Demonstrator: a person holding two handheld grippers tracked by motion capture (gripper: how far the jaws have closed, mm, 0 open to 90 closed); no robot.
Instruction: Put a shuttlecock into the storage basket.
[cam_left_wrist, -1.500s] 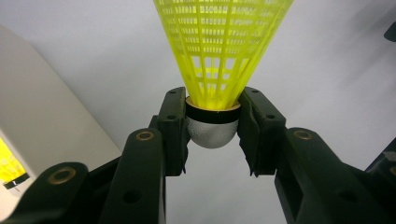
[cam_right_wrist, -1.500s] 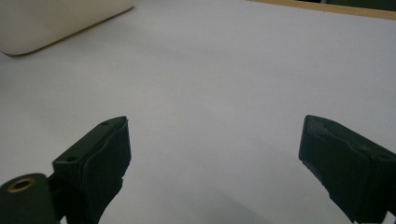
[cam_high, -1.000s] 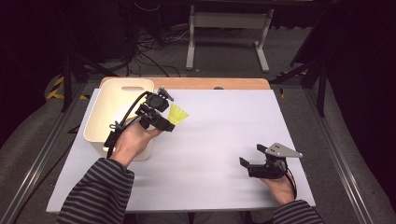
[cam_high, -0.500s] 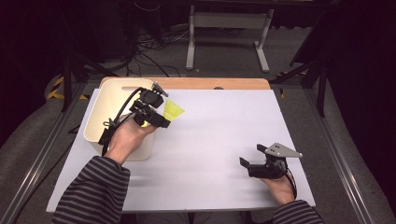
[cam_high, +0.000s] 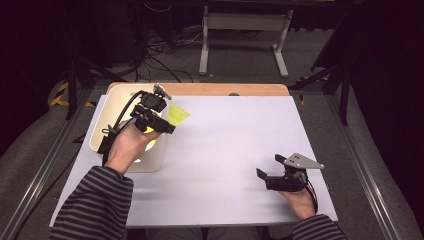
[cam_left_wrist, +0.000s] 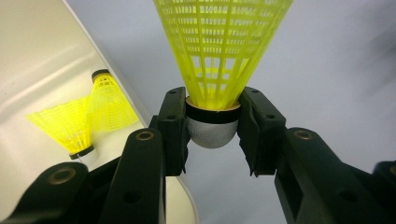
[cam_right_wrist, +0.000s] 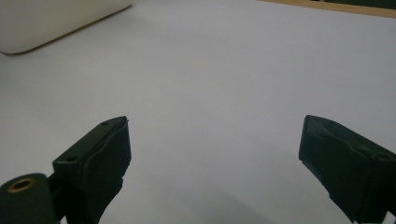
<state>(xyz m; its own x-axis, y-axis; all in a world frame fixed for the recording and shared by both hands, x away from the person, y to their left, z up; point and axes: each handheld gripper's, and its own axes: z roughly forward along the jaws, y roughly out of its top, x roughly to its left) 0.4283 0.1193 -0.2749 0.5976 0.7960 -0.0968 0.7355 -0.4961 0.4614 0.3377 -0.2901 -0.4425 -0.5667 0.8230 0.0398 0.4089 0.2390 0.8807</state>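
My left gripper (cam_high: 167, 122) is shut on the silver-grey cork of a yellow mesh shuttlecock (cam_high: 178, 114), held above the right rim of a cream bin (cam_high: 114, 95) at the table's left. In the left gripper view the jaws of this gripper (cam_left_wrist: 212, 133) clamp the cork from both sides and the shuttlecock's (cam_left_wrist: 219, 46) skirt points away from me. Two more yellow shuttlecocks (cam_left_wrist: 105, 100) (cam_left_wrist: 65, 123) lie inside the bin (cam_left_wrist: 37, 56). My right gripper (cam_high: 269, 166) rests on the table at the front right, open, with nothing between its jaws (cam_right_wrist: 212, 154).
A pale grey sheet (cam_high: 235, 140) covers the table, with a wooden strip (cam_high: 210, 89) along its far edge. Metal rails run down both sides of the table. The bin's corner (cam_right_wrist: 56, 21) lies far off in the right gripper view.
My left gripper has carried the shuttlecock a little to the left and away from me, closer over the bin's rim. The right gripper has stayed put.
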